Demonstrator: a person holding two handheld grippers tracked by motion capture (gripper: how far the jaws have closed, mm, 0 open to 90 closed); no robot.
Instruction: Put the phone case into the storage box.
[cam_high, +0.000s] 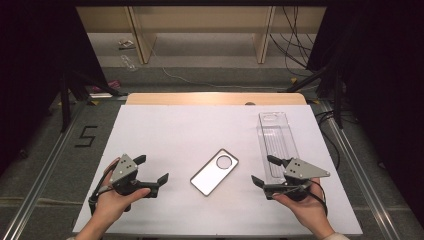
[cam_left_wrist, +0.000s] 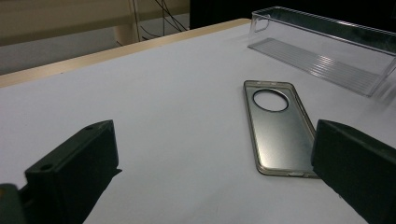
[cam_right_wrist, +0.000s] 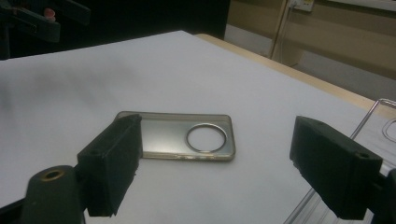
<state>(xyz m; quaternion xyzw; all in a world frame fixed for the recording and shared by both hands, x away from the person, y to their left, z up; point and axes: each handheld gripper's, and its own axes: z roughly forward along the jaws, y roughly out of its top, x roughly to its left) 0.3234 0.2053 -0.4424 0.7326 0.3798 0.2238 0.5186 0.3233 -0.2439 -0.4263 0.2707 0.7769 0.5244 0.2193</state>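
Note:
A clear phone case (cam_high: 214, 171) with a round camera hole lies flat in the middle of the white table sheet (cam_high: 190, 130). To its right stands a long clear plastic box (cam_high: 277, 140), empty. My left gripper (cam_high: 151, 169) rests left of the case, held by a hand, its jaws wide apart and empty. Right of the case, my right gripper (cam_high: 266, 171) is also open, beside the box's near end. From the left gripper (cam_left_wrist: 210, 179) the case (cam_left_wrist: 280, 130) lies ahead and the box (cam_left_wrist: 327, 51) beyond it. The right gripper (cam_right_wrist: 224, 172) faces the case (cam_right_wrist: 182, 136).
A wooden table edge (cam_high: 215, 98) runs along the back of the sheet. Beyond it are shelf legs and cables (cam_high: 295, 45) on the floor. A "5" mark (cam_high: 86, 136) sits on the floor at left. Metal rails flank the table.

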